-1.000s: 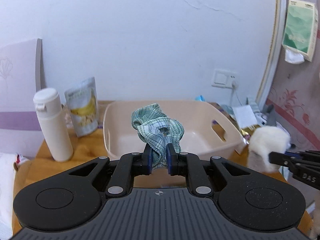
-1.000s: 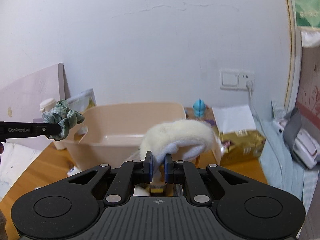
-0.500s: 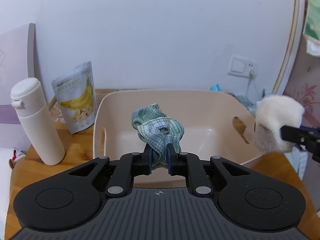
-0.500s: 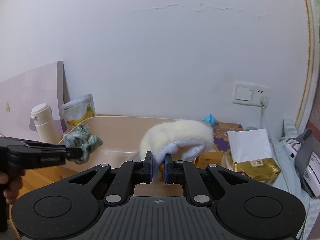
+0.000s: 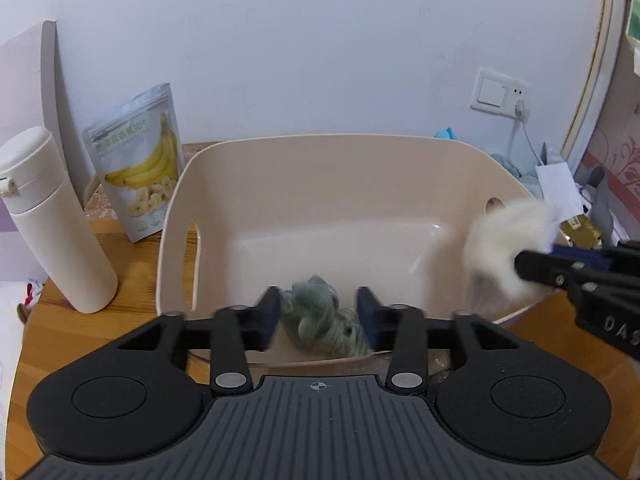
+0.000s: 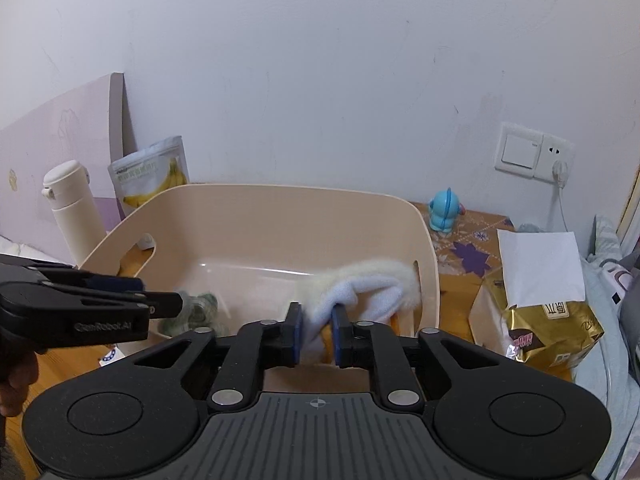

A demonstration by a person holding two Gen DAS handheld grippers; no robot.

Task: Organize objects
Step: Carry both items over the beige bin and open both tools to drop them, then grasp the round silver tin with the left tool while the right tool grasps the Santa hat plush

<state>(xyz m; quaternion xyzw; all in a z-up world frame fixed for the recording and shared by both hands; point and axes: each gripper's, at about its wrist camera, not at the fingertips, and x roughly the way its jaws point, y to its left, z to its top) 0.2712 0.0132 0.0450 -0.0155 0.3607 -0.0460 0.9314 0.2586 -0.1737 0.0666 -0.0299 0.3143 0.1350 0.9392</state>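
Beige plastic bin (image 5: 320, 184) sits on a wooden desk (image 5: 124, 300) vs. a white wall, w/ both handheld grippers at its near rim.

Hard to make out: the green scrunchie (image 5: 324, 324) is motion-blurred in both views, so its plaid pattern doesn't read. It lies between the spread fingers of the left gripper (image 5: 319, 316), low at the bin's near wall; can't tell if it touches the floor of the bin. In the right wrist view it's partly hidden behind the left gripper (image 6: 168, 304), a green smear (image 6: 200, 312) inside the bin. Only a sliver of the person's hand (image 6: 16, 380) shows at the left edge, cut off by the frame.

Left gripper: fingers released, wide apart, neither pad touching the scrunchie, pointing level into the bin.

Right gripper (image 6: 316, 336): fingers (image 6: 294, 334) parted a little w/ the fluffy white sock (image 6: 368, 284) between them; cloth touches the left pad, gap at the right one, so grip looks slack, can't tell if it holds. Sock drapes over the bin's right side. In the left wrist view the same sock (image 5: 504, 248) is a blurred white tuft at the bin's right rim, on the tip of the right gripper (image 5: 520, 264).

Left of the bin: 1 white bottle (image 5: 52, 224) upright, 1 banana-chip pouch (image 5: 140, 160) standing beside it. Right of the bin: a blue toy (image 6: 442, 212) and a gold packet (image 6: 552, 328).
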